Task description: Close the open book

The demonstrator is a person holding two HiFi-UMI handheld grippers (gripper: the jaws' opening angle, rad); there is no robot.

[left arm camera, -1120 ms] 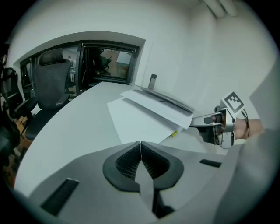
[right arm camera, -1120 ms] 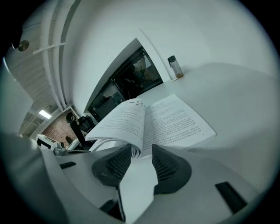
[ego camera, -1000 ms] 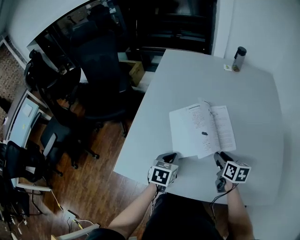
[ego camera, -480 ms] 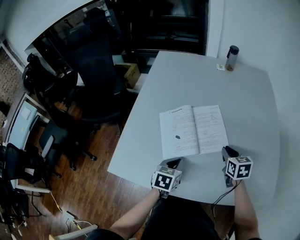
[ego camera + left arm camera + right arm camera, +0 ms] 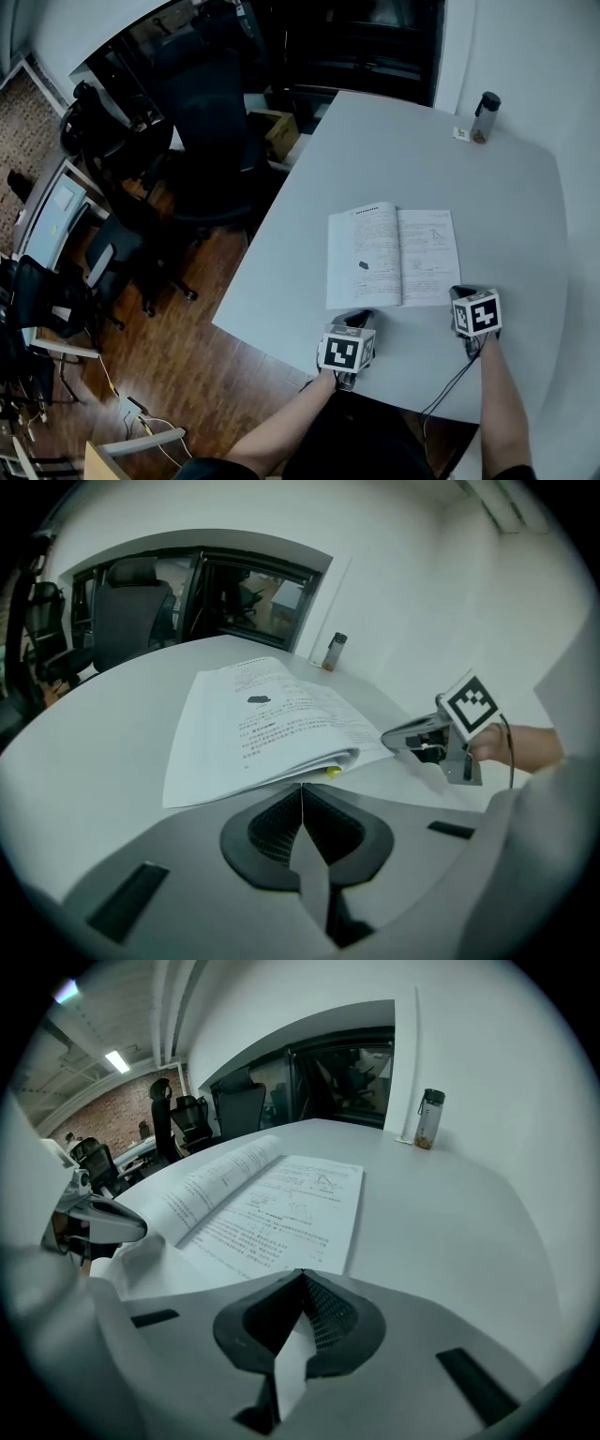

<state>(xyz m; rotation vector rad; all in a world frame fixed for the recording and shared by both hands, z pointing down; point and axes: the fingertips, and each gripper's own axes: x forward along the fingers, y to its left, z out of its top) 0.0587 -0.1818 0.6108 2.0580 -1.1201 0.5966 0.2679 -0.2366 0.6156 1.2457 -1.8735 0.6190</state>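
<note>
The raised page has fallen flat; the book (image 5: 394, 255) lies open mid-frame. Left claw (image 5: 354, 322) and right claw (image 5: 460, 294) sit together, empty, the right having just closed. Reopen one, nip the book's right edge and fold it leftward.

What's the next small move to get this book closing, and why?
Probably open the right tool and ease it onto the near right corner of the open white printed book. The book lies flat on the grey table; that tool's jaws are together with nothing between them and sit close by that corner, so it looks best placed to lift that half.
</note>
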